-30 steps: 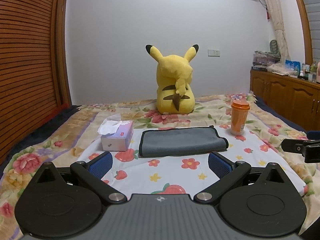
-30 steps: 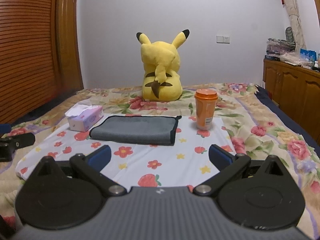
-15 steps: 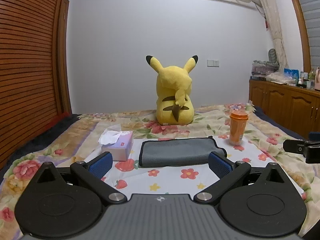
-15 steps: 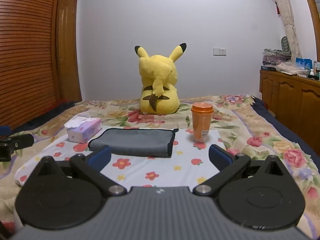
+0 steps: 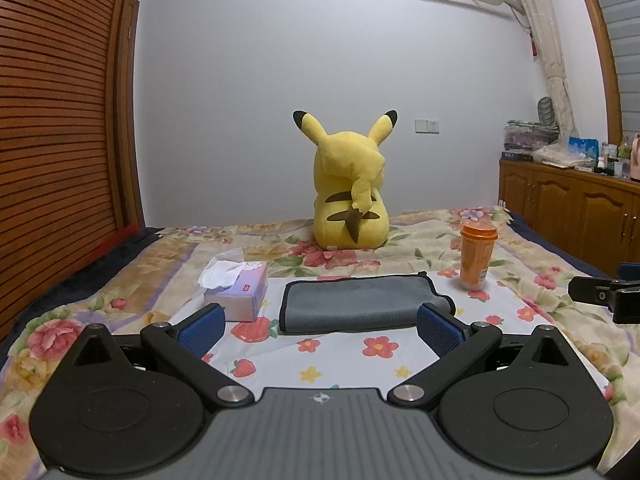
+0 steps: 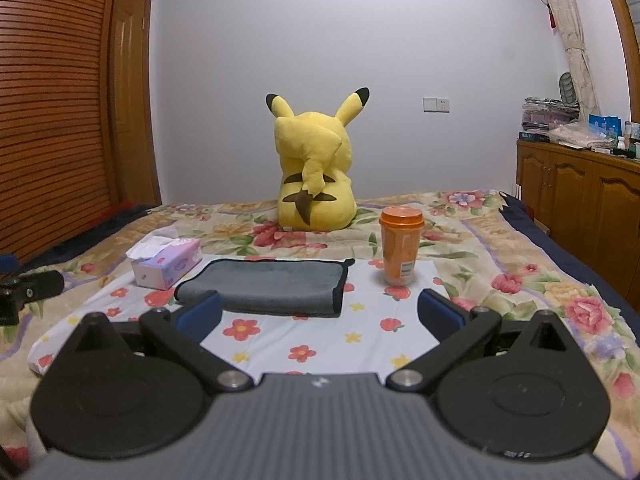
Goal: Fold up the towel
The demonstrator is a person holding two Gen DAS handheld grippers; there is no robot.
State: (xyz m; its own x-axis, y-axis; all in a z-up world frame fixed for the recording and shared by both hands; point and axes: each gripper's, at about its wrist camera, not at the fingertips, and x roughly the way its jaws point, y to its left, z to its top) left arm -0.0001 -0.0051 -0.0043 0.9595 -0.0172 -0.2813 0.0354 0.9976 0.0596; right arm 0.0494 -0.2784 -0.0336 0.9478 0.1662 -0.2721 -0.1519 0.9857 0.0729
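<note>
A grey towel with a dark hem (image 5: 352, 304) lies folded flat on a white flowered cloth (image 5: 344, 356) on the bed. It also shows in the right wrist view (image 6: 272, 286). My left gripper (image 5: 320, 322) is open and empty, held back from the towel's near edge. My right gripper (image 6: 320, 310) is open and empty too, in front of the towel's near right corner. Each gripper's side shows at the edge of the other's view: the right one (image 5: 604, 296) and the left one (image 6: 28, 290).
A tissue box (image 5: 238, 290) stands left of the towel and an orange lidded cup (image 5: 476, 256) to its right. A yellow plush toy (image 5: 350, 196) sits behind them. A wooden wardrobe (image 5: 52, 128) is on the left, a low wooden cabinet (image 5: 568, 208) on the right.
Both views have tilted up and drawn back from the towel, so it sits lower and closer to the fingertips in the frame. Both grippers stayed open.
</note>
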